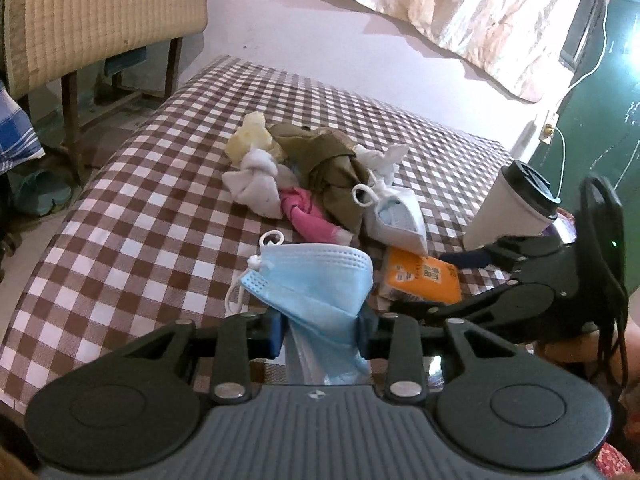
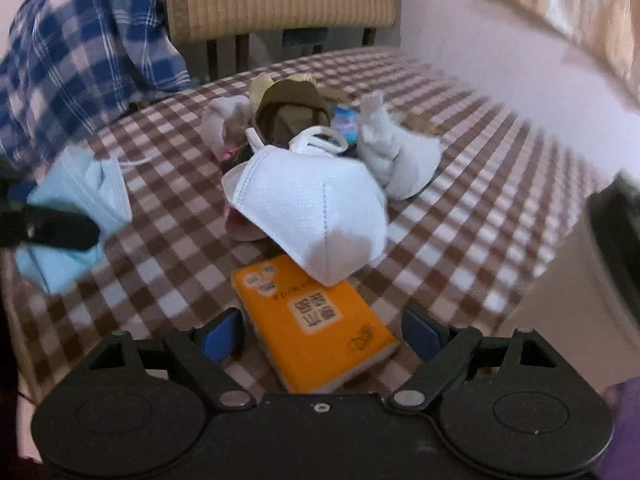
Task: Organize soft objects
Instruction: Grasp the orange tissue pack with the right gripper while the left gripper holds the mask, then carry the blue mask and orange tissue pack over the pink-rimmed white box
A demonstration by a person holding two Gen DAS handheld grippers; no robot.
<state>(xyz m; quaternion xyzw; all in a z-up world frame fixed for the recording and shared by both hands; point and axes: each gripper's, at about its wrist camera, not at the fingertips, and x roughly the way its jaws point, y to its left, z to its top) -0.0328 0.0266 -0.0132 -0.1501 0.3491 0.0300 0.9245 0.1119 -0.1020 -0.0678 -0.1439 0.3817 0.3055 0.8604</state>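
Note:
My left gripper [image 1: 320,332] is shut on a light blue face mask [image 1: 316,276], which it holds up just above the checked tablecloth [image 1: 132,216]. The same blue mask [image 2: 80,188] shows at the left of the right wrist view. My right gripper [image 2: 322,336] is open, its blue pads on either side of an orange tissue pack [image 2: 316,320] that lies flat. A white cup-shaped mask [image 2: 312,208] rests on the pack's far end. Behind it is a pile with an olive cloth [image 1: 328,160], a knotted white cloth [image 1: 256,180] and a pink cloth [image 1: 308,216].
A white paper cup with a black lid [image 1: 512,208] stands at the right, close to my right gripper [image 1: 436,284]. A second white bundle [image 2: 396,156] lies right of the pile. A woven chair [image 1: 100,20] stands beyond the table's far left edge.

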